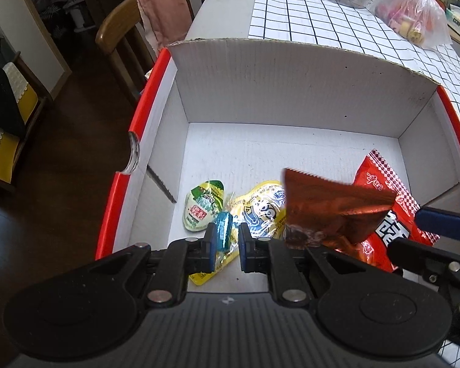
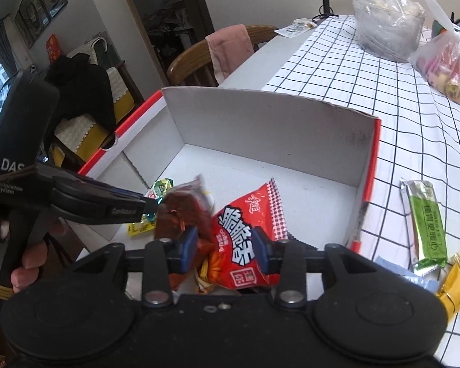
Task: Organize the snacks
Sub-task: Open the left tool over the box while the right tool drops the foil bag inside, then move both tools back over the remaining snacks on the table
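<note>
Inside the red-and-white cardboard box (image 1: 260, 92) on the table, your left gripper (image 1: 227, 242) hangs low over the near corner with a small blue-wrapped candy (image 1: 224, 230) standing between its blue pads; the gap is narrow, the candy lies against the left pad, and whether the right pad still presses on it you cannot tell from this view. Under it lie a yellow cartoon-printed pouch (image 1: 260, 208) and, just beside that, a green-and-white oval packet (image 1: 202, 205), both flat on the box floor.

Your right gripper (image 2: 225, 250) has its jaws parted, and no pad presses on anything. Between them, lower down, shows the red snack bag (image 2: 248, 239) with big white characters, resting on the box floor. A brown-red foil packet (image 2: 184, 211) lies tilted just left of it, overlapping the bag.

Outside the box, on the black-grid tablecloth (image 2: 383, 92), a green snack bar (image 2: 426, 224) lies to the right, near a yellow wrapper (image 2: 454, 285). Farther back sit clear plastic bags (image 2: 386, 21), well apart from the box.
</note>
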The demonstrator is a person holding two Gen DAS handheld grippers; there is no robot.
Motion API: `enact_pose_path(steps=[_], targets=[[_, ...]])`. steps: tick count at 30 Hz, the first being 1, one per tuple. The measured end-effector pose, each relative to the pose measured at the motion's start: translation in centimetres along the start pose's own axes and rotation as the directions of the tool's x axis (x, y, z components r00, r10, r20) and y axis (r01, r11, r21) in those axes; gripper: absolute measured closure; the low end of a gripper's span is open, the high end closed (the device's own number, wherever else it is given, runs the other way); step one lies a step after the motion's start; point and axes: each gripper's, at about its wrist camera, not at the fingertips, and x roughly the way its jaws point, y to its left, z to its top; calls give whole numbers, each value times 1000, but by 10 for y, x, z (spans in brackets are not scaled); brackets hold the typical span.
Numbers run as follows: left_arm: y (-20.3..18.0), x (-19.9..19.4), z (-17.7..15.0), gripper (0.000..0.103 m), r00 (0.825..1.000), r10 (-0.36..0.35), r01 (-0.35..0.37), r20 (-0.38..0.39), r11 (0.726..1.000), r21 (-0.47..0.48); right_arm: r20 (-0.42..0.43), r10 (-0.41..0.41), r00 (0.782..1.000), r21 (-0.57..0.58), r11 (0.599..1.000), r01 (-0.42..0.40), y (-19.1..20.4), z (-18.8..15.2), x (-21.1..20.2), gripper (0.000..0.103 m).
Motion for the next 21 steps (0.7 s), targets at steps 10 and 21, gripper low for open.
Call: enact_pose_path(steps=[10, 21], targets=[[3, -35, -4, 80, 996, -53, 54, 67, 998, -19, 45, 18, 999, 4, 1000, -18, -1, -1, -28, 39], [-20, -83, -14, 44, 975, -124, 127, 183, 992, -4, 102, -15, 995, 21, 1000, 13, -14, -4, -67, 16]])
